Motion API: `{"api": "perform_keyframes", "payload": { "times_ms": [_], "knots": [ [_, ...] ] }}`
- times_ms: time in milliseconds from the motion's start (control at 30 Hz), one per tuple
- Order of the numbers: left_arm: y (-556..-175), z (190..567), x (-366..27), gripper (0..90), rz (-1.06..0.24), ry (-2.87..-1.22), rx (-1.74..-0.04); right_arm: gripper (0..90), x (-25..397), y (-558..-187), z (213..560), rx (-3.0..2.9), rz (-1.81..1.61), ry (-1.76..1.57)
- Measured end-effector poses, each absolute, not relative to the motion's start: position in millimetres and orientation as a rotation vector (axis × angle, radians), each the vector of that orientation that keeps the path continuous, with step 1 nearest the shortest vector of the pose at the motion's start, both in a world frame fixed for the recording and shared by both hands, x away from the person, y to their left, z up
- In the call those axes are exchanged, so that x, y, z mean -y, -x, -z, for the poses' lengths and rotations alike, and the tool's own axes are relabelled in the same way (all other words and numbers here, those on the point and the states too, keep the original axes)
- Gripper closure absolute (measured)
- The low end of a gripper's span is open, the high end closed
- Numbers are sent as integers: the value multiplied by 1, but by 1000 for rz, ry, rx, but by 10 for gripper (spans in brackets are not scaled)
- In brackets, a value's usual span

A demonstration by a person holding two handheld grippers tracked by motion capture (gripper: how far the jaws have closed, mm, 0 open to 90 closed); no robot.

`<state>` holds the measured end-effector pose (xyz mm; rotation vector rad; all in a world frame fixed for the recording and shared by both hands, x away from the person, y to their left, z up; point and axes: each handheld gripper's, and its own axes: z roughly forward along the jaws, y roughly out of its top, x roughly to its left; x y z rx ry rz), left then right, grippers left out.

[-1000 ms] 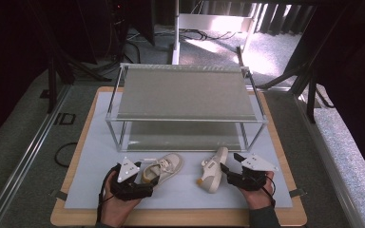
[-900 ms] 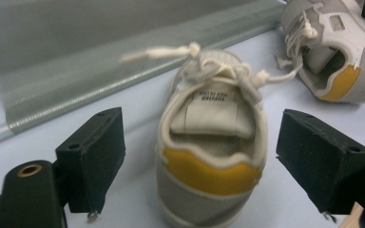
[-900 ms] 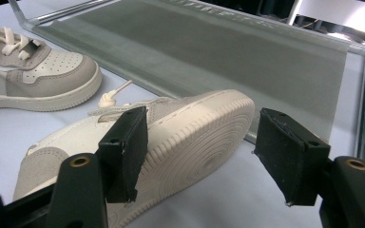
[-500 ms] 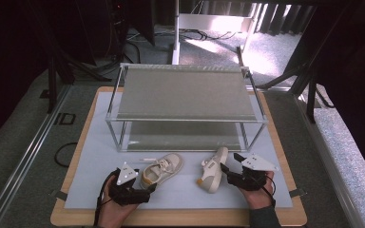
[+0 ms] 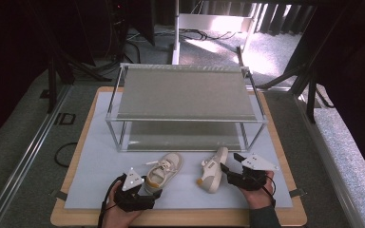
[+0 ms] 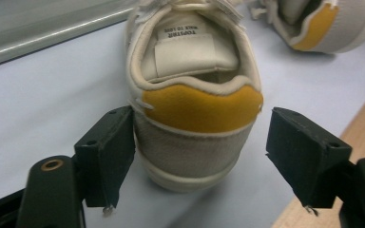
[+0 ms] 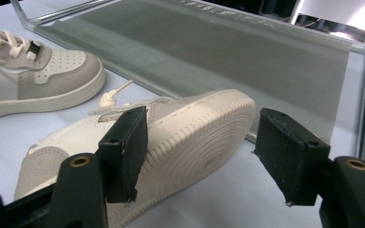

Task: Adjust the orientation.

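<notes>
Two small cream and grey sneakers with yellow heel tabs lie on the pale mat in front of a rack. The left sneaker (image 5: pixel 165 167) (image 6: pixel 195 95) stands upright. Its heel sits between the jaws of my left gripper (image 5: pixel 150 186) (image 6: pixel 202 161), which is open; the left jaw is at the shoe's side and the right jaw stands apart from it. The right sneaker (image 5: pixel 214 168) (image 7: pixel 180 137) lies on its side, sole toward my right gripper (image 5: pixel 226 172) (image 7: pixel 206 156). That gripper is open around the sole's front part, with a gap at the right jaw.
A two-tier metal rack (image 5: pixel 185 95) with grey shelves stands behind the shoes; its lower shelf (image 7: pixel 218 52) is just past the right sneaker. The wooden table edge (image 5: pixel 171 219) runs along the front by the person's hands. Dark stands and cables surround the table.
My left gripper has drawn back a little toward the front edge, and the left sneaker's heel now stands between open jaws. The right gripper and its sneaker have stayed in place.
</notes>
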<state>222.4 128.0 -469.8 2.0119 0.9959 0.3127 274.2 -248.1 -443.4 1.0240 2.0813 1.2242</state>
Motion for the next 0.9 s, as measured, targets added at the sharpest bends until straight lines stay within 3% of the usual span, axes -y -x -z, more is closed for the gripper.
{"api": "perform_keyframes", "payload": {
  "times_ms": [133, 367, 900],
  "knots": [
    [-219, 470, -122, 334, -243, -2019, -934, 351, 248, -274, 443, -2084, -1226, -1024],
    [-219, 474, -106, 368, -207, -2039, -887, 351, 250, -275, 443, -2088, -1226, -1025],
    [-223, 481, -100, 311, -221, -2002, -918, 357, 254, -273, 443, -2092, -1231, -1041]
  ]
}}
